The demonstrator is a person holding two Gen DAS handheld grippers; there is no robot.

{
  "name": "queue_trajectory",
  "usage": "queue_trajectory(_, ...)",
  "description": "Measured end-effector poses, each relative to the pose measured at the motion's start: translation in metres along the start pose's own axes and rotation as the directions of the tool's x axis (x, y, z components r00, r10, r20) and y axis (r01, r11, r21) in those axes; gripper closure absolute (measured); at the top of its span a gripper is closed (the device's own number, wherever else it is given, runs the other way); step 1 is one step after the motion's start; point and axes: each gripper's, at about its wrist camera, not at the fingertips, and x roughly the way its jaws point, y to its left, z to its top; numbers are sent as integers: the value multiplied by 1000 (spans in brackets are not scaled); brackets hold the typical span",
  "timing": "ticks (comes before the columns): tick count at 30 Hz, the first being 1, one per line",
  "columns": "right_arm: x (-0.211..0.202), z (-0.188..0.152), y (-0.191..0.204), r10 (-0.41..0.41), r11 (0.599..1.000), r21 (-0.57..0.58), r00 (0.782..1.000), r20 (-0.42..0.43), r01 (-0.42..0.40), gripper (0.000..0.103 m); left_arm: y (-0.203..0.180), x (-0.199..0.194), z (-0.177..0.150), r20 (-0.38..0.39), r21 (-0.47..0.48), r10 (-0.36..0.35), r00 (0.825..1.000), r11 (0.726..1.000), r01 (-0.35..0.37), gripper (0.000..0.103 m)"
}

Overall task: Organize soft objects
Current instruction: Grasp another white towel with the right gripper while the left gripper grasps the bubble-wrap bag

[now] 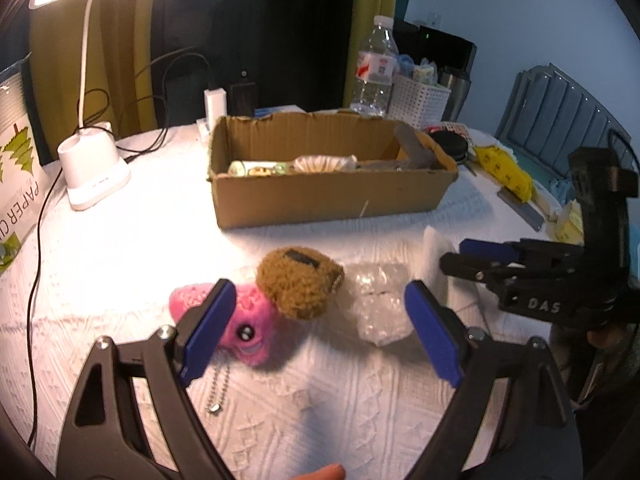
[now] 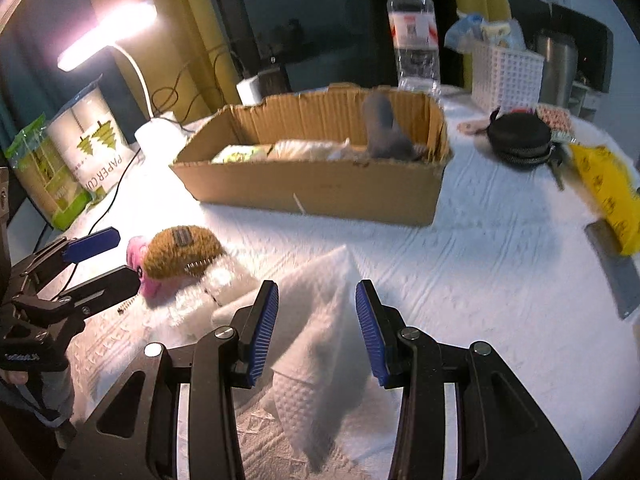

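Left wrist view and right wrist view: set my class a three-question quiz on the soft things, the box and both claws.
1. True or false: the fuzzy brown plush toy lies inside the open brown cardboard box.
2. Which touches the brown toy: A, the knitted pink plush toy; B, the clear plastic water bottle?
3. Fill in: the right claw stands open over the white quilted ____.

Key: 1 false: it lies on the white tablecloth, before the open left claw. 2 A. 3 paper towel.

Home bedroom desk: padded headboard (image 1: 560,104), curtains (image 1: 120,60), desk lamp (image 1: 92,160), white textured tablecloth (image 1: 320,400), household clutter.
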Motion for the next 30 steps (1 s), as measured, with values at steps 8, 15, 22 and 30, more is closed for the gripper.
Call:
queue_trajectory(8,14,-17,4,8,999,-35,999,-46,-10,75,-17,11,-3,-47,19,13,999,1000,-12,16)
queue_trajectory(15,-2,-24,-14,13,1000,-12,1000,-14,-14,95,-36,23,-8,-91,45,30,995,999,-26,16)
queue_trajectory(22,-31,-33,-53,-22,999,46,999,29,21,95,-68,35,-7,-49,143,105,993,985,-97,16)
queue_trajectory(30,-54,-43,-88,-62,993,99,997,54,57,95,-94,38,-6,24,237,97,995,966,-100,16)
